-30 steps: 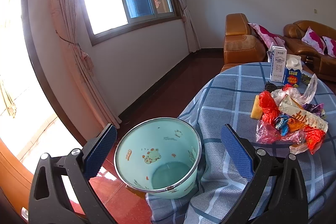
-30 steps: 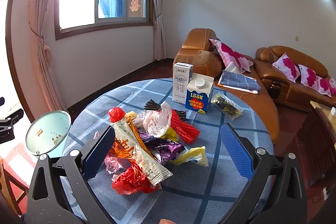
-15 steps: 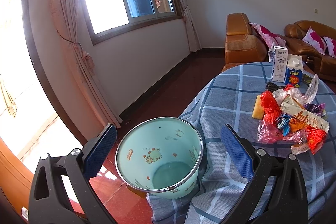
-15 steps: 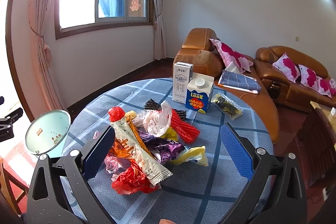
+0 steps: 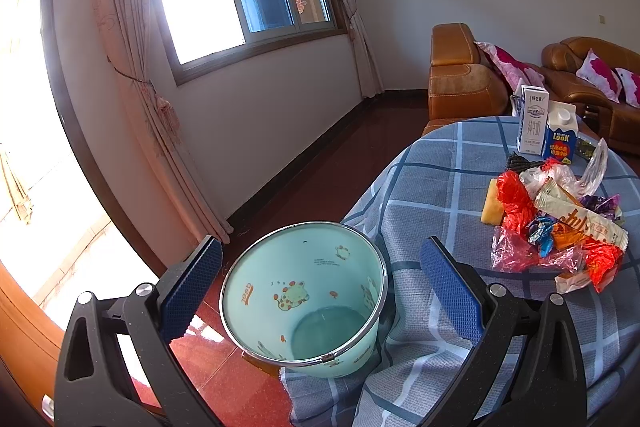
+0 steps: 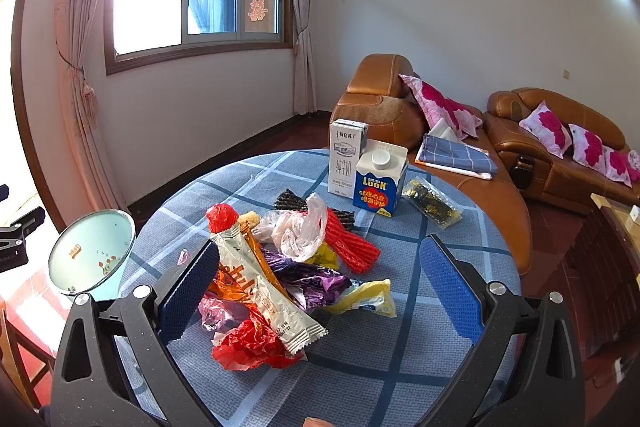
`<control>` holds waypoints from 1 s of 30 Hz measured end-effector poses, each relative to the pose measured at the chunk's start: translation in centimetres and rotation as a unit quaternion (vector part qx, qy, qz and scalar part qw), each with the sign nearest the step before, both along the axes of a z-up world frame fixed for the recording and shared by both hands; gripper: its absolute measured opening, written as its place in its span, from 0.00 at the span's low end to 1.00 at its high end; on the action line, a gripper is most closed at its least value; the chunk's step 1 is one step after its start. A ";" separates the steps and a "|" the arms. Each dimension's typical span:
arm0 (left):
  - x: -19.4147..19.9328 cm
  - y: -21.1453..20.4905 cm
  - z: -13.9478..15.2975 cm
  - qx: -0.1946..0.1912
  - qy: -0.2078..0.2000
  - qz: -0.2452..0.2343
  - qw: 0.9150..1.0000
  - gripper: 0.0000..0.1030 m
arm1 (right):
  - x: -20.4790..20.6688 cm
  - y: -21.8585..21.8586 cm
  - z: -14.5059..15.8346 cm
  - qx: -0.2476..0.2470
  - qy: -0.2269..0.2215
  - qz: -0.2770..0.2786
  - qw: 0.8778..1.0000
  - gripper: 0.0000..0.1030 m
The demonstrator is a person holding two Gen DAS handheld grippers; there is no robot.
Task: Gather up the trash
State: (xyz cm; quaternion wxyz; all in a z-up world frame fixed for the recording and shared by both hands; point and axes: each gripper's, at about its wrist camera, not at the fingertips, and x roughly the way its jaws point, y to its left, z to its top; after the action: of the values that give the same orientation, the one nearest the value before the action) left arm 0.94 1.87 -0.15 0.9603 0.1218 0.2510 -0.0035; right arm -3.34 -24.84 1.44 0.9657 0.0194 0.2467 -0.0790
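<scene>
My left gripper (image 5: 320, 287) is spread wide, its 2 blue pads on either side of the mint-green bin (image 5: 304, 303) without touching it, so it holds nothing. The bin has cartoon prints inside and a metal rim; it sits at the near edge of the round tabletop (image 5: 436, 187), pressed against the hanging blue plaid cloth, and I cannot tell what supports it underneath. Its inside looks bare.

My right gripper (image 6: 320, 291) is also wide open and has hold of nothing. It hangs over the pile of trash (image 6: 280, 267) in the middle of the tabletop (image 6: 400, 367). My left pad (image 6: 188, 291) sits just beside a long white snack wrapper (image 6: 264, 287) that lies across the heap; whether they touch I cannot tell. My right pad (image 6: 450, 291) stands over bare cloth, apart from the pile.

In the heap I see a crumpled red bag (image 6: 248, 345) nearest me, a purple foil wrapper (image 6: 308, 281), a yellow wrapper (image 6: 370, 301), a clear plastic bag (image 6: 298, 231) and a red ridged packet (image 6: 350, 245). Behind the pile, 2 cartons stand upright and touching: a tall white milk carton (image 6: 345, 159) and a shorter blue carton (image 6: 378, 183). A small clear packet with dark contents (image 6: 432, 203) lies just to their right.

From the right wrist view the bin (image 6: 92, 253) shows at the left edge of the tabletop, well apart from the trash.
</scene>
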 end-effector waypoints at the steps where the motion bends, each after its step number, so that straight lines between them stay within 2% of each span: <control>1: 0.0 0.0 0.0 0.000 0.000 0.000 1.000 0.94 | 0.0 0.0 0.0 0.000 0.000 0.000 1.000 0.96; 16: 0.9 -0.4 -1.1 0.002 0.015 -0.002 1.000 0.94 | 0.1 -1.0 -0.2 -0.005 0.000 -0.014 1.000 0.96; 22: 2.4 -3.6 -3.0 0.005 0.032 -0.033 0.999 0.94 | 0.1 -4.0 -2.4 -0.009 0.023 -0.052 0.998 0.96; 30: 4.4 -8.7 -5.7 -0.003 0.056 -0.077 0.995 0.94 | -0.2 -9.4 -5.7 0.026 0.043 -0.107 0.993 0.96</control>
State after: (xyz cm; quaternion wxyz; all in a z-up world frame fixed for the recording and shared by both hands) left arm 5.37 -6.83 -5.81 0.9419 0.1376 0.2943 -0.0849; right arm -3.57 -34.28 -4.23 0.9392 0.0674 0.2868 -0.1764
